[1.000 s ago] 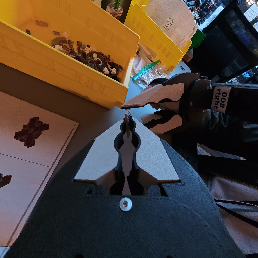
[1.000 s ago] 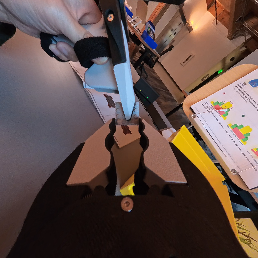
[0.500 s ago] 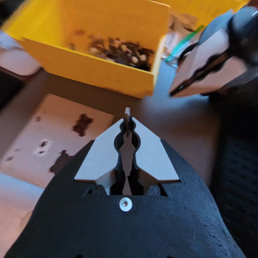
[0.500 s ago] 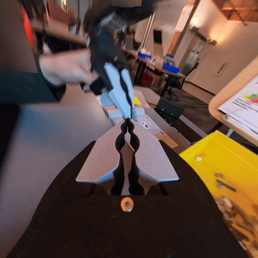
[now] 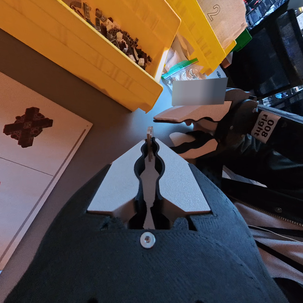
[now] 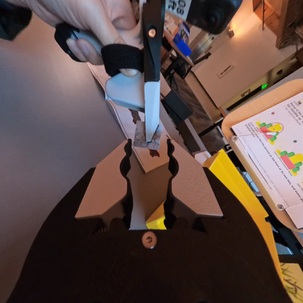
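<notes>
My left gripper [image 5: 150, 141] is shut on a thin grey studded plate [image 5: 149, 131], which shows edge-on and sticks out past the fingertips. My right gripper [image 6: 149, 141] is open and empty. Its two fingertips stand either side of the same plate [image 6: 139, 134] with a small gap on each side. In the right wrist view the left gripper [image 6: 148, 141] comes down from above, with a person's hand [image 6: 98, 19] on it. In the left wrist view the right gripper [image 5: 162, 127] reaches in from the right, one finger above the plate's tip.
A yellow bin [image 5: 73, 54] of small dark bricks stands beyond the grippers, with a second yellow bin [image 5: 201, 37] behind it and a zip bag [image 5: 182, 70] between them. A white sheet [image 5: 41, 164] with printed brick pictures lies on the left. A wooden board with a printed sheet [image 6: 270, 147] is at the right. Only a small space, under 4 cm, lies between the two pairs of fingers.
Half a second ago the grippers were apart and my right one was shut and empty. Now it is open, with its fingertips either side of the plate. My left gripper kept hold throughout.
</notes>
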